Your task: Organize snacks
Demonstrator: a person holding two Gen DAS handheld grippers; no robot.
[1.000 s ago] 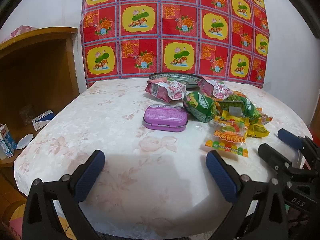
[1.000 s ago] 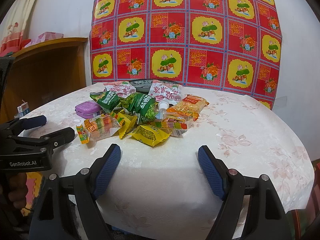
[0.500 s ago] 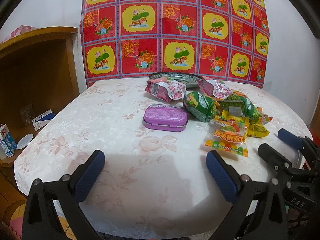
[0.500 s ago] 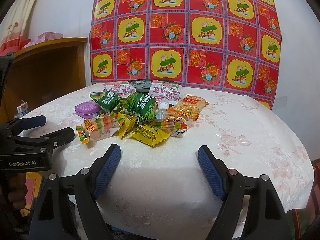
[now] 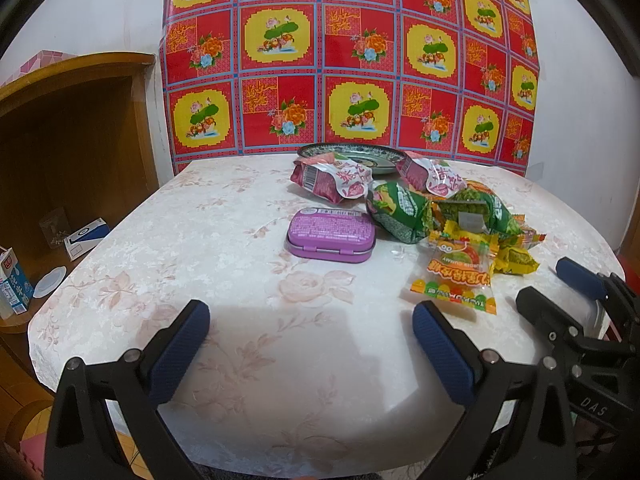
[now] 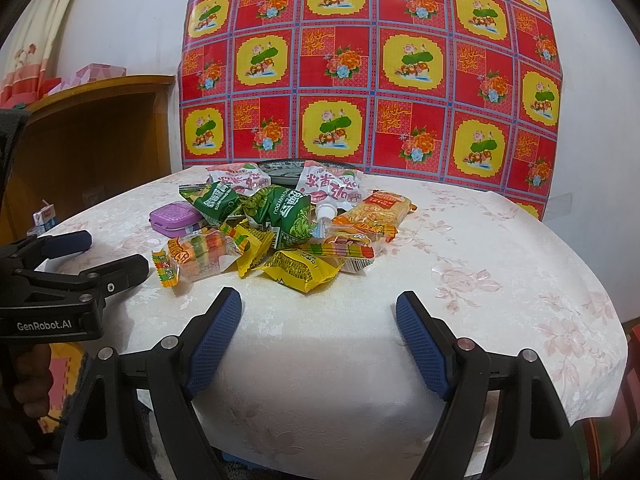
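Snacks (image 6: 280, 232) ahead of both wide-open, empty claws look light and crinkly, probably best pinched at sealed edges.

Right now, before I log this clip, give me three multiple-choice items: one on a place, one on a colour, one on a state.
1. Where is the plate?
A. behind the snack pile
B. under the table
C. on the shelf

2. What colour is the tin?
A. blue
B. purple
C. white

3. How is the right gripper?
A. shut on a packet
B. shut, empty
C. open, empty

Answers:
1. A, its rim shows behind the packets.
2. B, lid and sides are purple.
3. C, jaws wide apart over bare tablecloth.
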